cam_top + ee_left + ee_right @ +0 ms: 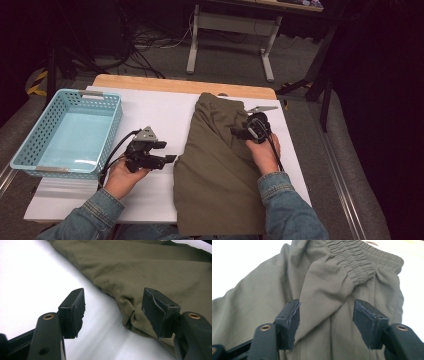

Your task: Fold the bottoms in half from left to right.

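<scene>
Both tools gape | olive trousers [217, 165] near end cut off

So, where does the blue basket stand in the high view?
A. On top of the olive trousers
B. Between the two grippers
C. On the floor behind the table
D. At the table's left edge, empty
D: the basket sits at the left edge of the table, nothing inside, apart from the trousers.

Dim room surrounds a brightly lit table; gripper views glare white, slightly soft.
</scene>
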`<state>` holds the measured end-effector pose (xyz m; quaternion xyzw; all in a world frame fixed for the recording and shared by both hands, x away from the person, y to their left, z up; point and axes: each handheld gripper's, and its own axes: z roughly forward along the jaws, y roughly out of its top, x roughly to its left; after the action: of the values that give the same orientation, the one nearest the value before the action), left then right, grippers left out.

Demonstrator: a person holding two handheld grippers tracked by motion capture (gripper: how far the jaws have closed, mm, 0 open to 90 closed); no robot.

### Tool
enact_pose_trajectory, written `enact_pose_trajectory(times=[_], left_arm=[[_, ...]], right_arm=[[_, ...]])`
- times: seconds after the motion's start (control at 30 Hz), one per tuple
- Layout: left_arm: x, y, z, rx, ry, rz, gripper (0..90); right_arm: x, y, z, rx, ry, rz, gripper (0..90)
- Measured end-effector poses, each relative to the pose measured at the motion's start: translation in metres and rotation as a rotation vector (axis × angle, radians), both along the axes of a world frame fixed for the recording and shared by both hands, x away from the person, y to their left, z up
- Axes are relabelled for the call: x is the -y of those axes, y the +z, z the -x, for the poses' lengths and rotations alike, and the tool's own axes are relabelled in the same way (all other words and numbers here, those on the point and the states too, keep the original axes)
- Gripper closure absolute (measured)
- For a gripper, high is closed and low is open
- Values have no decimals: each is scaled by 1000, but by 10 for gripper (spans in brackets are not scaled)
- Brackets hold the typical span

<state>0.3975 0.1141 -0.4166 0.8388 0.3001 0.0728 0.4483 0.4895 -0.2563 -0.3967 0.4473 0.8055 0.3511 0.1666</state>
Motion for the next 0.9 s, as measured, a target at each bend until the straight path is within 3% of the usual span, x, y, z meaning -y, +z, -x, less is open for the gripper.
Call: enact_pose_trajectory(times=[0.23, 0.43, 0.57, 0.63, 0.73, 0.77, 0.8, 0.87, 0.9], left_arm=[[-1, 1, 2, 22, 15, 3, 354], [-1, 1, 3, 31, 16, -4, 349], [0, 1, 5, 52, 13, 0, 348], [0, 1, 6, 52, 13, -2, 349], [1, 0, 6, 53, 13, -2, 351], [1, 0, 5, 52, 8, -6, 351], [1, 0, 6, 54, 7, -9, 353], [1, 0, 6, 54, 9, -7, 355], [1, 0, 6, 54, 8, -6, 355]], right_arm=[[-8, -12, -27, -49, -41, 10, 468], [-11, -22, -41, -83, -66, 25, 393], [-13, -30, -48, -107, -83, 37, 404], [-14, -31, -51, -132, -89, 33, 448], [-19, -31, -54, -167, -76, 70, 647], [-22, -29, -54, -158, -76, 110, 792], [-23, -28, -54, -154, -73, 123, 874], [-27, -21, -52, -110, -72, 163, 900], [-29, -14, -50, -66, -72, 204, 900]])
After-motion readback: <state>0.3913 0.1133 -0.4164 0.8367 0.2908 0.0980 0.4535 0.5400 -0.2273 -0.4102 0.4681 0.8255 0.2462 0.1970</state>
